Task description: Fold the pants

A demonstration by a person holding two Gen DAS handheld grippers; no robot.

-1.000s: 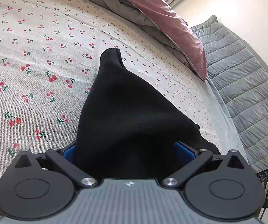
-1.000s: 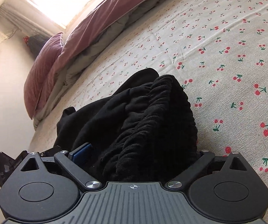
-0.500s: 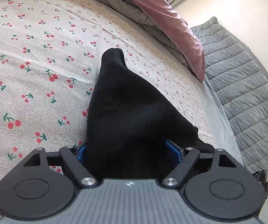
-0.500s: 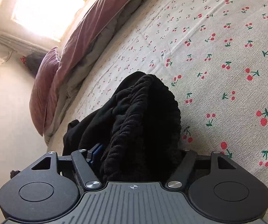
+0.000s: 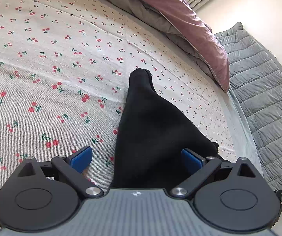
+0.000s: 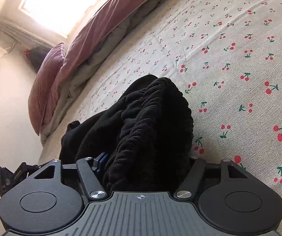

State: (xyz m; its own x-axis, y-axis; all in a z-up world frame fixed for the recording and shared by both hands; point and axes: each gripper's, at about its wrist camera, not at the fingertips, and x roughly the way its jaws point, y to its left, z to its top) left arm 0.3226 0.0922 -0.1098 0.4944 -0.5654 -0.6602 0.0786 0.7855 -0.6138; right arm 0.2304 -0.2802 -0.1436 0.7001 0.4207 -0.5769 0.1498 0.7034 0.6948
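Both grippers low: left gripper spread, right gripper pinching pants.

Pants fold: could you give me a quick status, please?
Left gripper open, black pants lying between pads. Right gripper shut on waistband. Nothing blocking.

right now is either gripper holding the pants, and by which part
The right gripper is shut on the black pants at the gathered waistband. The left gripper is open, holding nothing.
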